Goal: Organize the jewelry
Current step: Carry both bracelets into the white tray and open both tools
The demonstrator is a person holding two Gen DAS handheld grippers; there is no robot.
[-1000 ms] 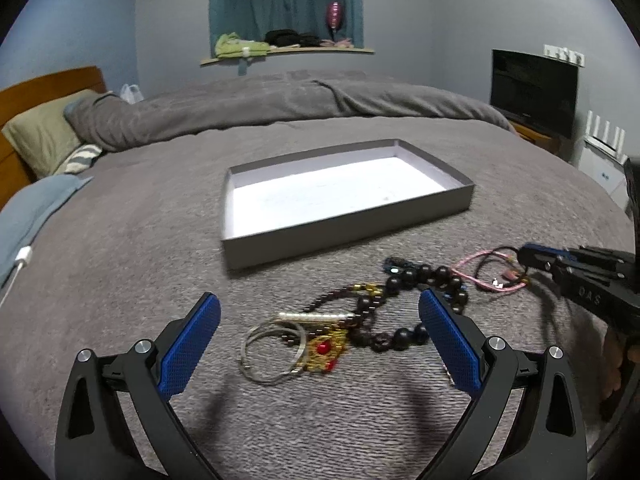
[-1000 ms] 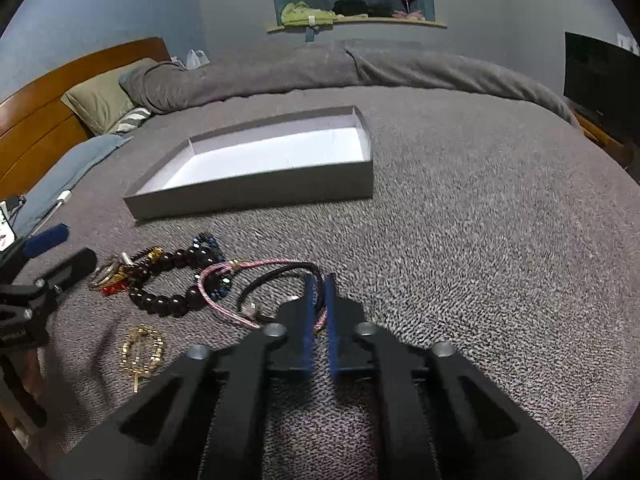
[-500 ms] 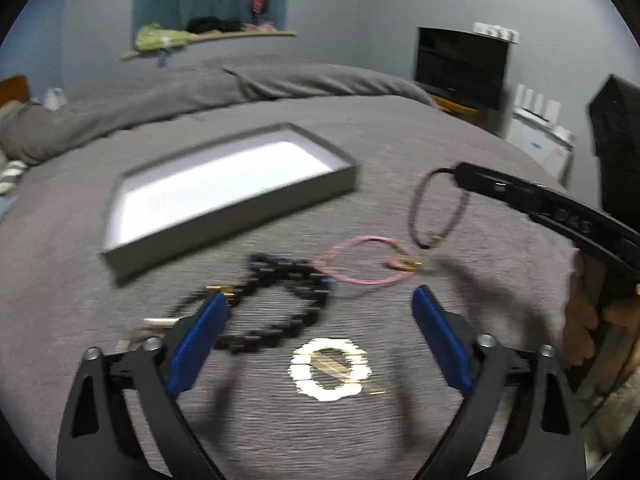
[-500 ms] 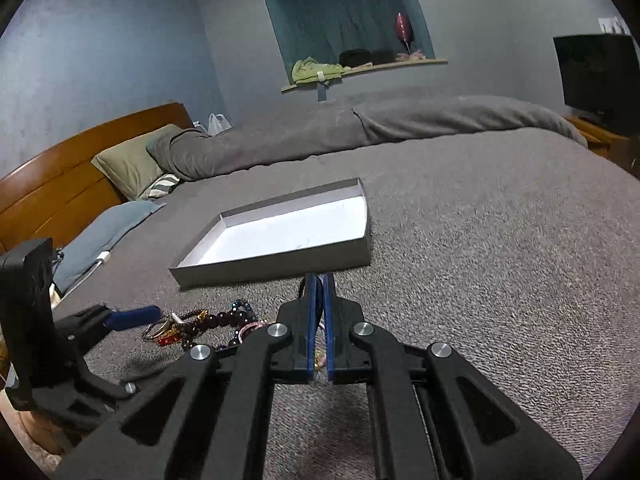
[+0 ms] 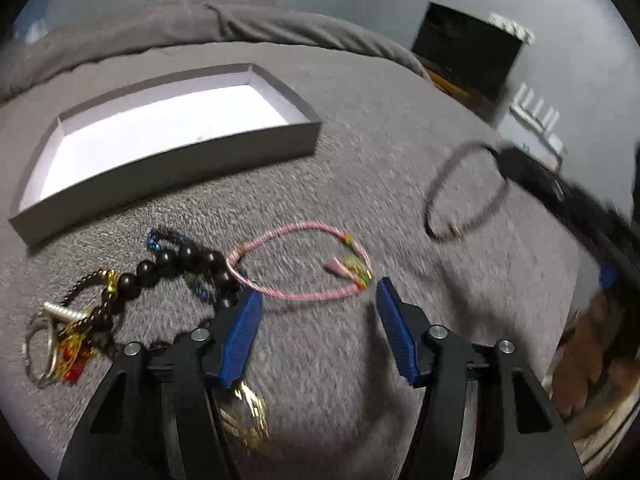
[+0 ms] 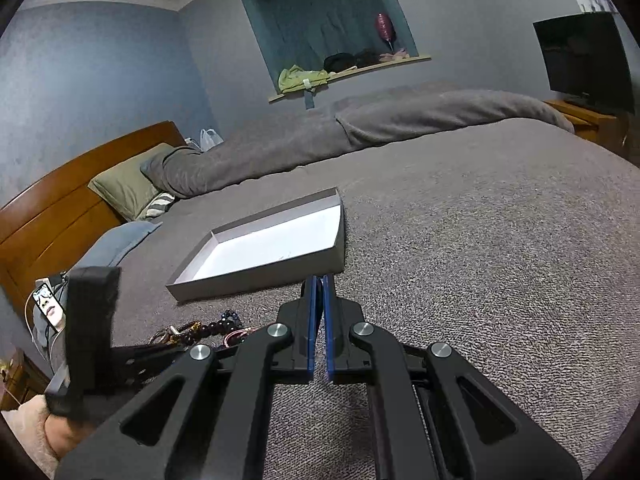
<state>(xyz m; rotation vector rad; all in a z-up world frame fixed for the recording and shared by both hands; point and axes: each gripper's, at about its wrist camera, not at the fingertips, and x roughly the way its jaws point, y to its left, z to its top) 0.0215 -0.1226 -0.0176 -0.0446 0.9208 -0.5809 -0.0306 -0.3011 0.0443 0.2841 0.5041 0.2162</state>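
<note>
The right tool [image 6: 320,308] is closed on a black bracelet [image 5: 466,196], light and limp. The left tool [image 5: 316,320] is open and empty above the pink bracelet [image 5: 300,260], best pinched at the cord.

Blue-grey walls [image 6: 100,92] surround a wide bed [image 6: 500,220] under a grey cover. At ten o'clock stands a wooden headboard [image 6: 52,216] with an olive pillow [image 6: 128,188]. At twelve, a curtained window niche [image 6: 324,20]; at two, a dark TV [image 6: 584,60] on a wooden stand [image 6: 588,120].

Grey blanket-covered bed [image 5: 400,152], open grey box [image 5: 168,152], pink cord bracelet [image 5: 304,264], dark bead bracelet [image 5: 180,264], pillows [image 6: 128,184]
</note>
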